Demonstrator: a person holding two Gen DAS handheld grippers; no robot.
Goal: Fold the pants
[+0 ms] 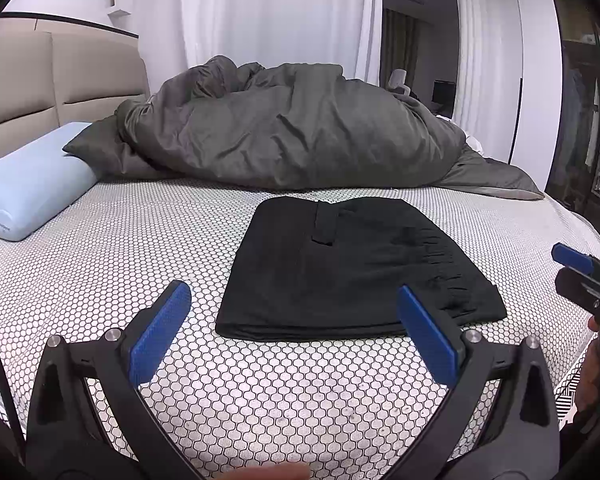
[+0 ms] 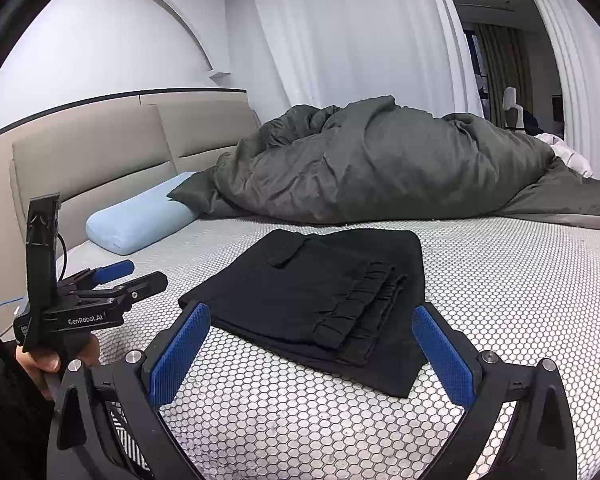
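Black pants [image 1: 348, 268] lie folded into a flat rectangle on the honeycomb-patterned mattress [image 1: 140, 248], with the gathered waistband on top at the right side [image 2: 360, 308]. My left gripper [image 1: 294, 304] hovers open just short of the pants' near edge, nothing between its blue pads. My right gripper [image 2: 312, 328] is also open, held above the near corner of the pants [image 2: 312, 292] without touching them. The right gripper [image 1: 580, 276] shows at the right edge of the left wrist view, and the left gripper [image 2: 136, 276] appears at the left of the right wrist view.
A crumpled dark grey duvet [image 1: 292, 128] fills the far half of the bed. A light blue pillow [image 1: 32, 188] lies at the left by the beige headboard [image 2: 100, 152]. White curtains [image 1: 276, 12] hang behind. A hand [image 2: 48, 360] holds the left gripper's handle.
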